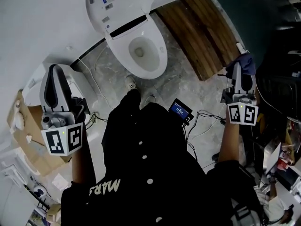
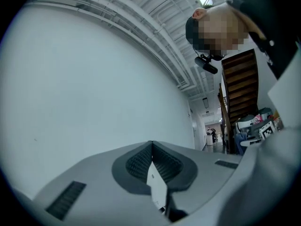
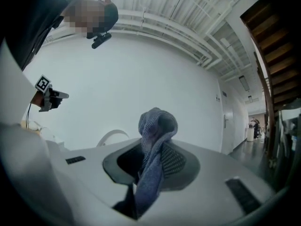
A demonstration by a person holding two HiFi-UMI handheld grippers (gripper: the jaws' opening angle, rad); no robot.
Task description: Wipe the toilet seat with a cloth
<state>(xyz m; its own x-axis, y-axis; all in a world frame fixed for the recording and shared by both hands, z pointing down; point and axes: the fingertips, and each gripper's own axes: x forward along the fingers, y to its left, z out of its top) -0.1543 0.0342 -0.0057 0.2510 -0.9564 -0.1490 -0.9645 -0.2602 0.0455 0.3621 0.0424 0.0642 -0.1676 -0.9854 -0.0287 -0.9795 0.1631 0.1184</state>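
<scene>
A white toilet [image 1: 157, 62] stands at the top middle of the head view, its lid [image 1: 117, 4] raised and the bowl open. My right gripper [image 1: 239, 68] is held up at the right, well away from the toilet and shut on a blue-grey cloth [image 1: 243, 61]. In the right gripper view the cloth [image 3: 155, 131] bunches up out of my right gripper [image 3: 151, 157]. My left gripper [image 1: 55, 72] is raised at the left, level with the toilet's base. Its jaws meet in the left gripper view with nothing between them [image 2: 152, 160].
Wooden stair treads [image 1: 197, 32] lie right of the toilet. A cardboard box [image 1: 28, 140] and a white fixture [image 1: 35, 81] sit at the left. A small device with a blue screen [image 1: 180, 110] and cables [image 1: 209, 117] lie on the marble floor by the person's shoes [image 1: 131, 83].
</scene>
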